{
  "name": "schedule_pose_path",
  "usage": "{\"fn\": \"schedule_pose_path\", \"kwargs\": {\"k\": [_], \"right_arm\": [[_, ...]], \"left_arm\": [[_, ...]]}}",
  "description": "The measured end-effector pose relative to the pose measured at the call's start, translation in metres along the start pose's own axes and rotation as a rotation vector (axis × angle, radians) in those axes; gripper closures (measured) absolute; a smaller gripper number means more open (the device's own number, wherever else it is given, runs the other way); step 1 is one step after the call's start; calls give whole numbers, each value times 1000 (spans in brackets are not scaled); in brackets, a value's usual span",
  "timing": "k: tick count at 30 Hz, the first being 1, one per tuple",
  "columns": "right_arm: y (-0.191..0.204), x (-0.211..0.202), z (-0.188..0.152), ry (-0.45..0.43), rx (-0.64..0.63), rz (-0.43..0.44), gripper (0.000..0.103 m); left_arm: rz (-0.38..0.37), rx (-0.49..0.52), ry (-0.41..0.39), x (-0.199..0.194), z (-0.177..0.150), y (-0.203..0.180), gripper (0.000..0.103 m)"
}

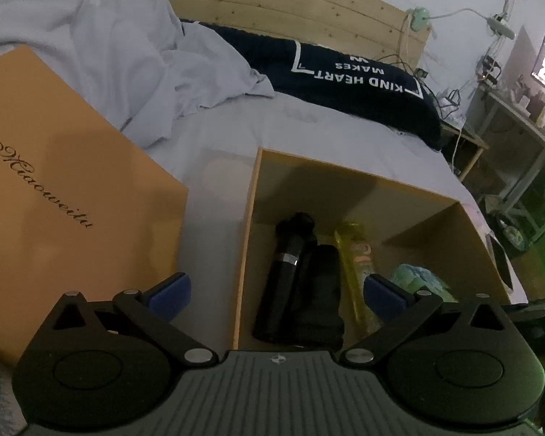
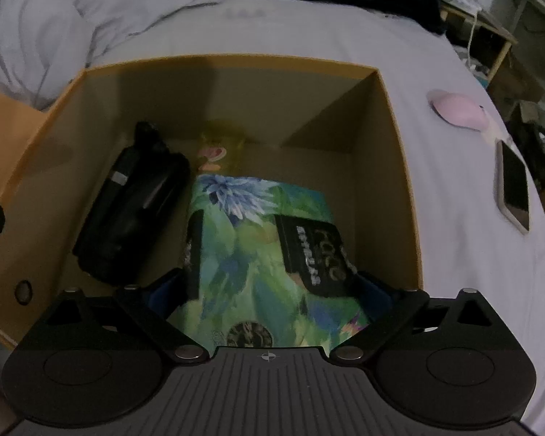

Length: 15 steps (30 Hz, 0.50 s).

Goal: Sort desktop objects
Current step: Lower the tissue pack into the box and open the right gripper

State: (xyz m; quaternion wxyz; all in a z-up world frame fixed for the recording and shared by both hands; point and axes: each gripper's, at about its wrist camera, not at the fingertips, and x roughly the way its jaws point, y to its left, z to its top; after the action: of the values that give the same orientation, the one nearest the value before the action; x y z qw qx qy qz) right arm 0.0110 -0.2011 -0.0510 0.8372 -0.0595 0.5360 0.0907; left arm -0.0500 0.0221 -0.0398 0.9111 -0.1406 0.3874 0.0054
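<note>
An open orange cardboard box point(image 1: 327, 189) point(image 2: 236, 91) sits on the bed. Inside lie a black bottle point(image 1: 287, 265) point(image 2: 127, 210), a second black item point(image 1: 319, 290) beside it, a yellow see-through item point(image 1: 352, 254) point(image 2: 221, 138) and a green floral packet point(image 1: 418, 276) point(image 2: 250, 254) with black label patches. My left gripper point(image 1: 278, 289) hovers open over the box's near left corner with nothing between its fingers. My right gripper point(image 2: 269, 290) reaches down into the box. Its jaws stand wide at the packet's two sides, and the packet rests on the box floor.
The orange box lid point(image 1: 54, 189) with script lettering lies left of the box. A pink mouse point(image 2: 457, 109) and a phone point(image 2: 514, 189) lie on the sheet to the right. A crumpled quilt point(image 1: 109, 54) and a dark pillow point(image 1: 345, 76) sit behind, before the wooden headboard.
</note>
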Motion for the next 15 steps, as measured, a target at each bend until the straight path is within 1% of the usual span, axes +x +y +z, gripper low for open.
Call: {"fn": "schedule_pose_path", "kwargs": {"k": [6, 15], "right_arm": [[-3, -16, 2, -46, 6, 23, 0], [-9, -44, 0, -97, 10, 60, 0]], "left_arm": [[2, 5, -1, 0, 0, -1, 0], [3, 25, -13, -2, -3, -5, 0]]}}
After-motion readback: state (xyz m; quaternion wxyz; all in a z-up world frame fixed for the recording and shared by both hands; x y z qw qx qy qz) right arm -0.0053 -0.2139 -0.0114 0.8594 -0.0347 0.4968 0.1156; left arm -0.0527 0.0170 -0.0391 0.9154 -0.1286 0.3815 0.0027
